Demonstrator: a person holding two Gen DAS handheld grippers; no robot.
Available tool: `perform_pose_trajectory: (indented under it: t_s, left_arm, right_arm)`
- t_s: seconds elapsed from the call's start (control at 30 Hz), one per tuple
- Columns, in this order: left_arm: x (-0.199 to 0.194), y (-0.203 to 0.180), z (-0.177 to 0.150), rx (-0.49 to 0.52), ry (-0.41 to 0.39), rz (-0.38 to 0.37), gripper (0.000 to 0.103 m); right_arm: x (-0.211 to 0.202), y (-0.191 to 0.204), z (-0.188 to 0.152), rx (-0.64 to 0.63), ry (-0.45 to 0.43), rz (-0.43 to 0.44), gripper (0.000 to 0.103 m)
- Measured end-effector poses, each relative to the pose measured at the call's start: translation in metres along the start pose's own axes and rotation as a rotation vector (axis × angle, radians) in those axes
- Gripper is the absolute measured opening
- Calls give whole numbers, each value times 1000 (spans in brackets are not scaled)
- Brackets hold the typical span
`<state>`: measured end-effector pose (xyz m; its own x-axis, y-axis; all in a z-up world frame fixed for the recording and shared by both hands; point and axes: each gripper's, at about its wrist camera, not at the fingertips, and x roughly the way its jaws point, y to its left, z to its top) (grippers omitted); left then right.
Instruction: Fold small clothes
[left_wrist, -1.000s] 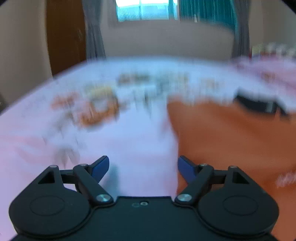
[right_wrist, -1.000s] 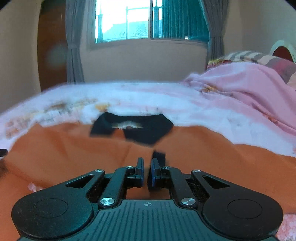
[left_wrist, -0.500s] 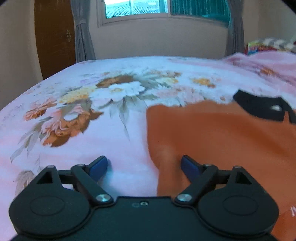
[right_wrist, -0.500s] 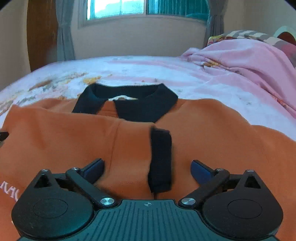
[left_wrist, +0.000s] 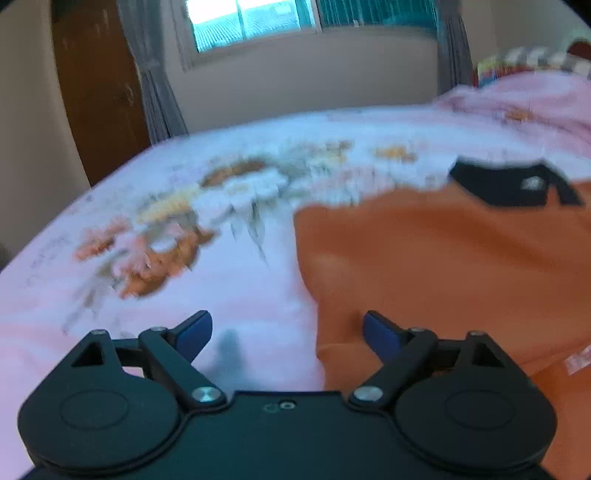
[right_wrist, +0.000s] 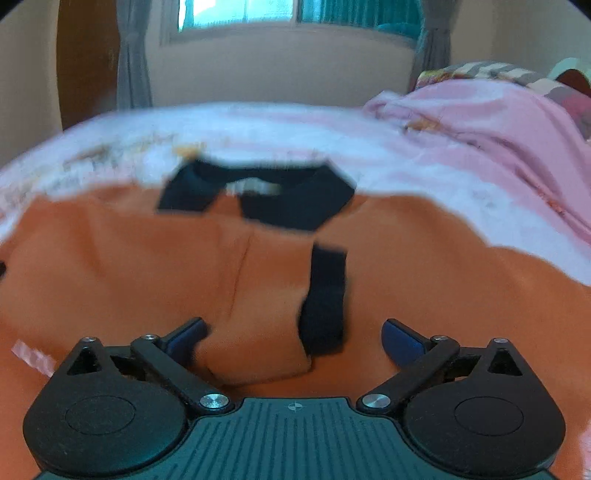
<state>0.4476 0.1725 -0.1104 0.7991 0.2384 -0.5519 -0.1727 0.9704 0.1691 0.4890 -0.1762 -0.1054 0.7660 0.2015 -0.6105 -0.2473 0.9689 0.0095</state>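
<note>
An orange shirt (right_wrist: 118, 266) with a black collar (right_wrist: 295, 203) lies on the flowered bed sheet. A sleeve with a black cuff (right_wrist: 325, 299) is folded in over its front. My right gripper (right_wrist: 295, 336) is open, just above the folded sleeve, with nothing between its fingers. In the left wrist view the shirt (left_wrist: 443, 266) fills the right side, collar (left_wrist: 509, 184) far right. My left gripper (left_wrist: 286, 330) is open over the shirt's left edge, its right finger over orange cloth, its left over the sheet.
The pink flowered bed sheet (left_wrist: 184, 229) spreads left of the shirt. A bunched pink blanket (right_wrist: 498, 129) lies at the right. A wall with a window (right_wrist: 240, 14), grey curtains and a brown door (left_wrist: 99, 85) stands beyond the bed.
My right gripper was shut on the sleeve cuff a second ago; it has opened and the sleeve lies on the shirt. Both views have shifted a little and are blurred by motion.
</note>
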Motion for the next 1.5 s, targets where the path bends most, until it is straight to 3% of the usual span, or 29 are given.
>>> perform_pose_trajectory:
  t_s: [0.07,0.17,0.23,0.33,0.47,0.57,0.67,0.9,0.93,0.97,1.03,1.1,1.13,1.17,1.23,1.5]
  left_arm:
    - [-18,7,-7,-32,-10,-39,87]
    - [-37,14,-27,26,-5,-15,88]
    - [-51,17,-43,36,-34,-4,88]
    - [-63,21,-58,20,4,4,87]
    - [-69,31,-74,-54,21,5,88]
    - [-64,46,-79,-164,34,-38,90]
    - [-60,56,-83,-224,40,-56,91]
    - [-58,50,-85,-203,46,-31,92]
    - [-58,49,-85,-202,45,-29,92]
    - [-58,49,-85,-202,46,-28,93]
    - [-58,48,-85,-203,46,-28,93]
    - [-58,49,-85,-202,45,-27,93]
    - [-58,49,-85,-203,45,-28,93]
    - [-58,49,-85,-204,45,-29,93]
    - [-58,49,-85,-202,45,-27,93]
    - [-59,49,-83,-204,54,-27,93]
  right_arm:
    - [-36,-16,-5,52,-107,25,100]
    - [-84,-58,-24,137,-211,7,100]
    - [-110,-99,-41,224,-248,-35,100]
    - [-142,-186,-74,445,-272,-129,100]
    - [-171,-306,-116,833,-295,-211,71]
    - [-180,-374,-142,1047,-331,-234,71]
    - [-178,-418,-153,1149,-367,-211,70]
    - [-145,-456,-128,1052,-289,-246,70]
    - [-140,-457,-123,1031,-276,-260,56]
    - [-134,-460,-121,1018,-254,-274,16]
    - [-130,-468,-128,1062,-246,-248,16]
    - [-142,-461,-130,977,-347,-216,16]
    - [-137,-460,-132,944,-300,-276,16]
    - [-128,-468,-141,988,-230,-302,15]
    - [-130,-473,-148,1048,-261,-271,16]
    - [-135,-428,-100,852,-249,-352,16]
